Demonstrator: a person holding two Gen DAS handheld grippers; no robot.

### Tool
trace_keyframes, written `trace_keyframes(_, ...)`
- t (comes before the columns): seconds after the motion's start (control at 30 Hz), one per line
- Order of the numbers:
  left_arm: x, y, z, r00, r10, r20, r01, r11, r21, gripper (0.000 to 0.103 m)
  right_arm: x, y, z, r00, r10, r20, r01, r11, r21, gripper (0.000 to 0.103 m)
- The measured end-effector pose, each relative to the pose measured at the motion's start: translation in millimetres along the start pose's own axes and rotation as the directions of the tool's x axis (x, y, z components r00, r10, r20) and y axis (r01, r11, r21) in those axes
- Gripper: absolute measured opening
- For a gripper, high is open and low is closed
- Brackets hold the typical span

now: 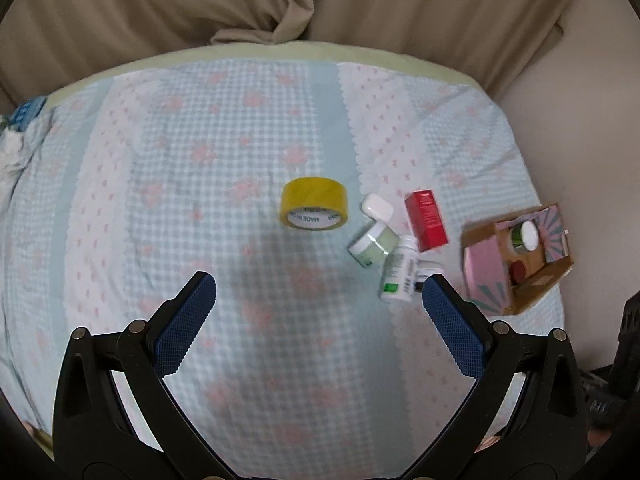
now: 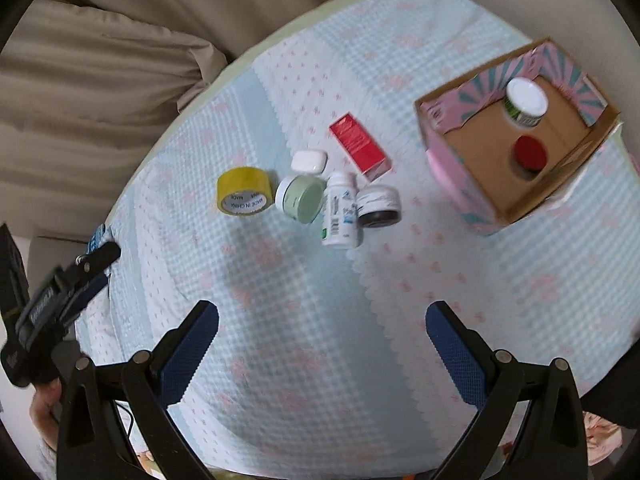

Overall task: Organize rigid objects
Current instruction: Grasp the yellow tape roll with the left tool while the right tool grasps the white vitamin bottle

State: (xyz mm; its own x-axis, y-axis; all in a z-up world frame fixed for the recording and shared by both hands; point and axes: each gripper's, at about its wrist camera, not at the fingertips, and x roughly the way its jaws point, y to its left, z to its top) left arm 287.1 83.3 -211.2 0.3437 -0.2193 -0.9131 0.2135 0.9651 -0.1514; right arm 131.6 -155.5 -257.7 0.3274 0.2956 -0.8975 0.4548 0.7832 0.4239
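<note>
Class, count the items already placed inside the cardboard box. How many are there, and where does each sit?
2: a white-lidded jar toward the far side of the cardboard box, and a red-lidded container nearer its middle. Others may be hidden.

A wide stretch of bare bedspread lies open in front of both spread grippers, the right gripper and the left gripper, neither holding anything. Farther on, the tape roll, green jar, white bottle, dark jar, white case and red box crowd together, most touching. A clear lane separates them from the open cardboard box, whose floor between its two jars stays reachable from above.
</note>
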Motion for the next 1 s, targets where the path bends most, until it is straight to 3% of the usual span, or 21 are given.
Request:
trace_keyframes(0.2,57,-8,25,0.998,0.028,-0.062,-0.018,0.988,0.155,0.103,44,3,11,0.999,-0.016,-0.05,0.016,1.0,0.018,0.103)
trace_keyframes(0.33,102,-15,35,0.99,0.058,-0.132,-0.012,0.946,0.324,0.103,83,-3,24,0.995,-0.026,-0.099,0.03,0.999,0.042,0.103)
trace_keyframes(0.43,134,-22,42,0.981,0.11,-0.157,-0.022,0.879,0.476,0.103,114,-6,34,0.991,-0.036,-0.129,0.045,0.997,0.065,0.103)
trace_keyframes(0.57,181,-35,50,0.969,0.171,-0.179,-0.011,0.753,0.658,0.103,158,-12,47,0.984,-0.042,-0.173,0.059,0.994,0.094,0.103)
trace_keyframes(0.77,232,-50,52,0.952,0.199,-0.232,0.059,0.626,0.778,0.098,216,-20,60,0.971,-0.042,-0.234,0.076,0.987,0.14,0.091)
trace_keyframes(0.83,246,-53,53,0.947,0.209,-0.245,0.077,0.593,0.801,0.097,230,-20,63,0.968,-0.031,-0.25,0.071,0.985,0.155,0.083)
trace_keyframes(0.93,261,-54,54,0.938,0.212,-0.273,0.11,0.566,0.817,0.096,241,-17,68,0.966,-0.031,-0.258,0.074,0.984,0.16,0.076)
trace_keyframes(1.0,267,-55,55,0.933,0.218,-0.285,0.123,0.552,0.825,0.089,249,-15,73,0.96,-0.058,-0.276,0.1,0.985,0.141,0.072)
